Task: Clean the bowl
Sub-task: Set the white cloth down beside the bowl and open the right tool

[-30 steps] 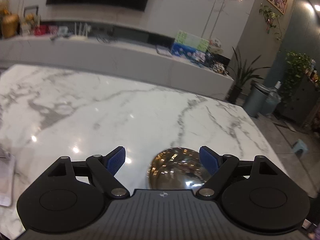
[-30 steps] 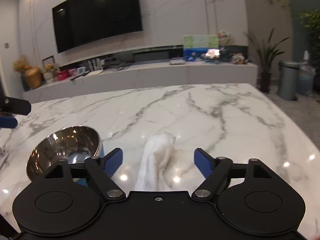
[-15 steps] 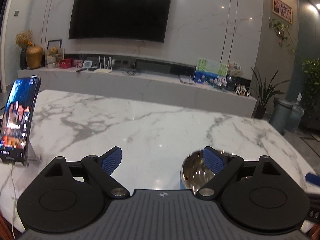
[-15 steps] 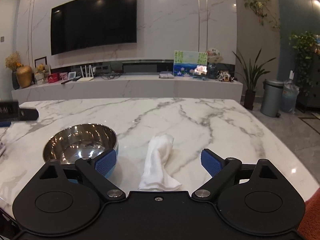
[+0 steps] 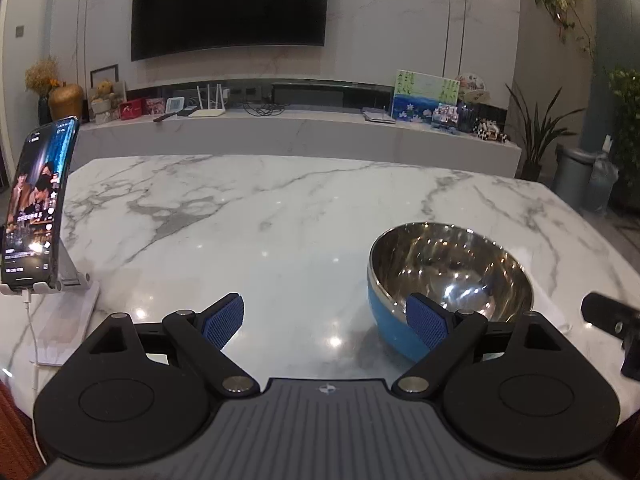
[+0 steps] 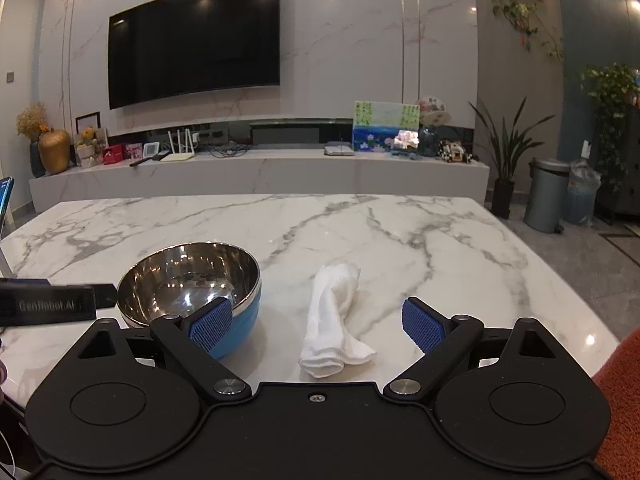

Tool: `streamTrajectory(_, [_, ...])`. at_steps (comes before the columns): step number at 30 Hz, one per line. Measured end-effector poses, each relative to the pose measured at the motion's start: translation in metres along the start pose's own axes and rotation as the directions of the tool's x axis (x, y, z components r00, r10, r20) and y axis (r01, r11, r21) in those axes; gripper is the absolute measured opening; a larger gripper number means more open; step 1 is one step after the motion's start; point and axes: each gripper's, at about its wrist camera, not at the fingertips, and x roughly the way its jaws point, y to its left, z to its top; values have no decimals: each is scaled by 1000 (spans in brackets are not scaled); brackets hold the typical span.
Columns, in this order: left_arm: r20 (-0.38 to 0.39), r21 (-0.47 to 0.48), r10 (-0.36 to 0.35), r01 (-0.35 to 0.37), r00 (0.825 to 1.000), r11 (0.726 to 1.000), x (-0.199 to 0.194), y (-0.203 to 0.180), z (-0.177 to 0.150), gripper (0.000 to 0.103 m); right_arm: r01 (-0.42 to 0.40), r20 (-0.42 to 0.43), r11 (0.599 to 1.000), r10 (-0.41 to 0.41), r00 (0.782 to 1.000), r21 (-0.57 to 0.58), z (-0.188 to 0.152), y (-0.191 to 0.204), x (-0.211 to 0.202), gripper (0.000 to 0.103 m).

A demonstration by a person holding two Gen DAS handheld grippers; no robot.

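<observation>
My left tool [image 5: 324, 322] and my right tool [image 6: 316, 322] both stand released, jaws spread wide with nothing pressed between the blue pads. A second ago the left view looked steeply down onto the bowl, which sat centred between its fingers; the view has since lifted and swung, so that the bowl [image 5: 448, 276] now lies to the right, with the right-hand pad overlapping its blue outer wall in the picture. Whether pad and wall touch I cannot tell. In the right view the bowl [image 6: 192, 284] rests upright on the table [image 6: 400, 236], steel inside empty and reflective, blue outside, behind my left-hand pad. The white cloth [image 6: 334, 316], rolled and lying loose, sits just beside the bowl and between the right tool's open fingers; over the last second it has come more nearly to the middle of that gap. A phone [image 5: 36, 204] stands propped at the table's left edge, well apart.

Judged from this: both tools have finished lining up. The cloth is not yet gripped and the bowl not yet steadied, so no wiping has begun.
</observation>
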Motion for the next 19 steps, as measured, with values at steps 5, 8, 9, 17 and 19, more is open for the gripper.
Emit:
streamTrajectory(5, [-9,4,-7,7,1000,1000,1,0,-1,88,-1,-11,1000,1,1000,2,-2,2,2,91])
streamTrajectory(8, [-13,16,-3,4,1000,1000,2,-1,-2,88,-3,-9,1000,3,1000,5,-2,2,1,91])
streamTrajectory(9, [-14,19,-2,3,1000,1000,2,-2,-2,88,-4,-9,1000,4,1000,6,-2,2,0,91])
streamTrajectory(17, [-21,22,-15,15,1000,1000,-1,-4,-3,88,15,-28,999,-14,1000,40,-2,-4,1,91])
streamTrajectory(19, [-18,28,-15,16,1000,999,-1,-5,-3,88,14,-27,999,-13,1000,45,-2,-4,1,91])
